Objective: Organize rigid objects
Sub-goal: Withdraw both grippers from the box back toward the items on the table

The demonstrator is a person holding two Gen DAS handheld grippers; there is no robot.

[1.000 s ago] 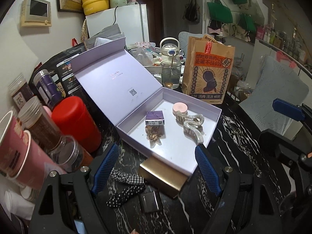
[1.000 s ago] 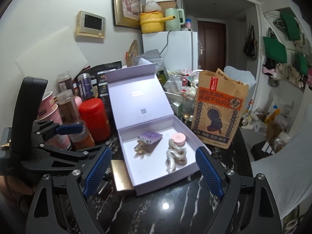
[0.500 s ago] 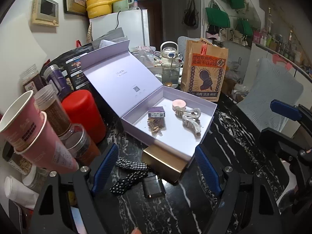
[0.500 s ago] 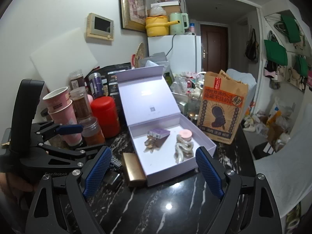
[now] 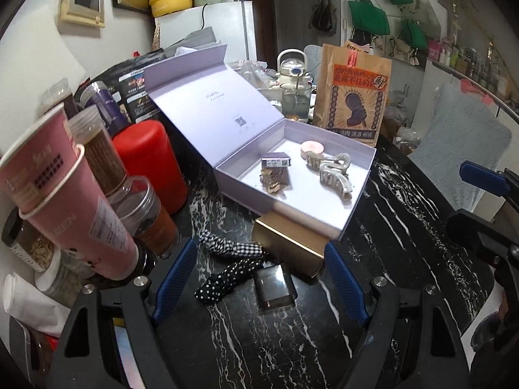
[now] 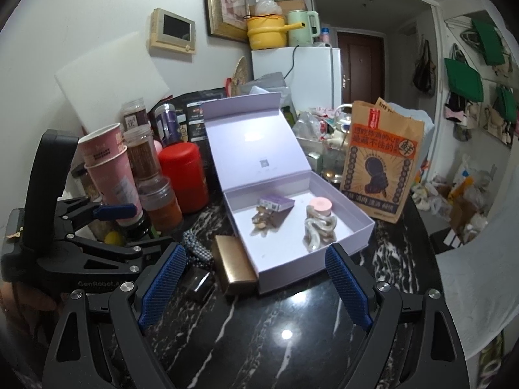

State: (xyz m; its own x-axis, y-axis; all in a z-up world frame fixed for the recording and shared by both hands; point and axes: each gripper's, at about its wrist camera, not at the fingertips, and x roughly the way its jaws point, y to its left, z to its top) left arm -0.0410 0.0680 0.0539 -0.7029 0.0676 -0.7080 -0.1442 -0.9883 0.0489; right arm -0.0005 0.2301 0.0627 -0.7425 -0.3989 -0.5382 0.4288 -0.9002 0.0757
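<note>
Open lilac box (image 5: 340,227) lying mid-worktop, lid tipped back to the far left, a small QR code printed inside the lid. Inside: purple carton (image 5: 276,163) with a barcode label, brown clip (image 5: 274,181) just near of it, pink round case (image 5: 312,149) to the far right, pale claw clips (image 5: 335,175) touching it. Gold case (image 5: 288,243) against the box's near wall; dotted fabric band (image 5: 230,259) to its left; small dark glossy block (image 5: 275,287) nearest. Left gripper (image 5: 261,278) poised above band and block, fingers (image 5: 173,275) apart, gripping nothing. Right gripper (image 6: 254,287) likewise spread wide and empty, above the black marbled worktop (image 6: 292,340). Red canister (image 5: 149,162), jars and pink cups (image 5: 65,201) crowding the left; cup lettering too blurred to read. Brown paper bag (image 6: 379,162) with Chinese print at far right of the box. "GenRobot" readable on the left gripper's body in the right view.
</note>
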